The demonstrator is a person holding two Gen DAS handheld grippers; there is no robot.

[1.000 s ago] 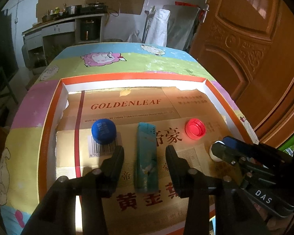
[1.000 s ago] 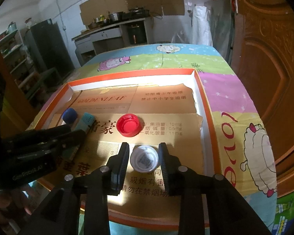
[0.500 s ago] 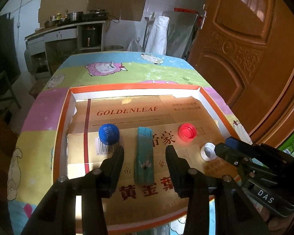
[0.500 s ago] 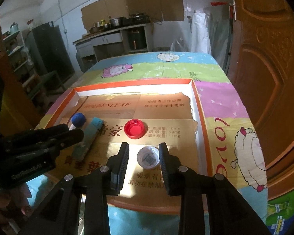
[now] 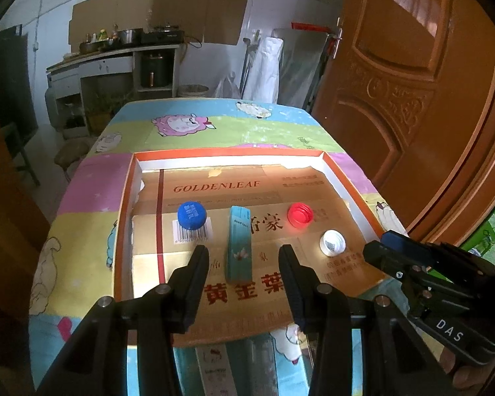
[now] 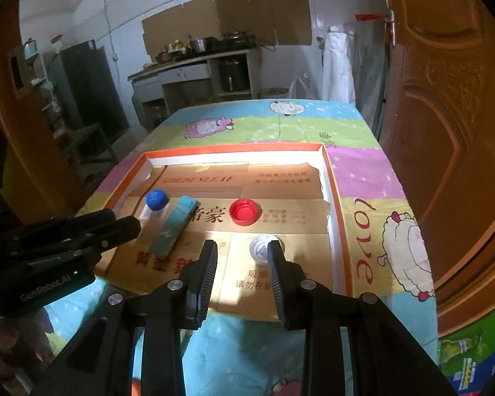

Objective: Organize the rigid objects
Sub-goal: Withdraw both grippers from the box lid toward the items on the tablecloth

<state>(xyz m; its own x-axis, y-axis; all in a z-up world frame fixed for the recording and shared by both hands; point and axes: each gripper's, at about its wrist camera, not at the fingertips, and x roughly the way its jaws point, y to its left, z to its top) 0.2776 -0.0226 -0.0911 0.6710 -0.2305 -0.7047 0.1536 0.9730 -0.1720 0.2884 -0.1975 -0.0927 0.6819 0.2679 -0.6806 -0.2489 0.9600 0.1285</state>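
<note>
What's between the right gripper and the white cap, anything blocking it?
Nothing visible. The white cap lies alone on the cardboard, just beyond the open right gripper. The red cap sits farther back and the teal box off to the left, both clear of that path.

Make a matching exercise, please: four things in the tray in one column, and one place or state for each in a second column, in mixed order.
Things:
1. blue cap
2. teal box
3. red cap
4. white cap

Places or states:
A. lies flat, long side pointing away from the left gripper
B. open side up, nearest the tray's right wall
C. sits partly on a printed barcode
D. just ahead of the right gripper

Pairs: 1-C, 2-A, 3-B, 4-D
</note>
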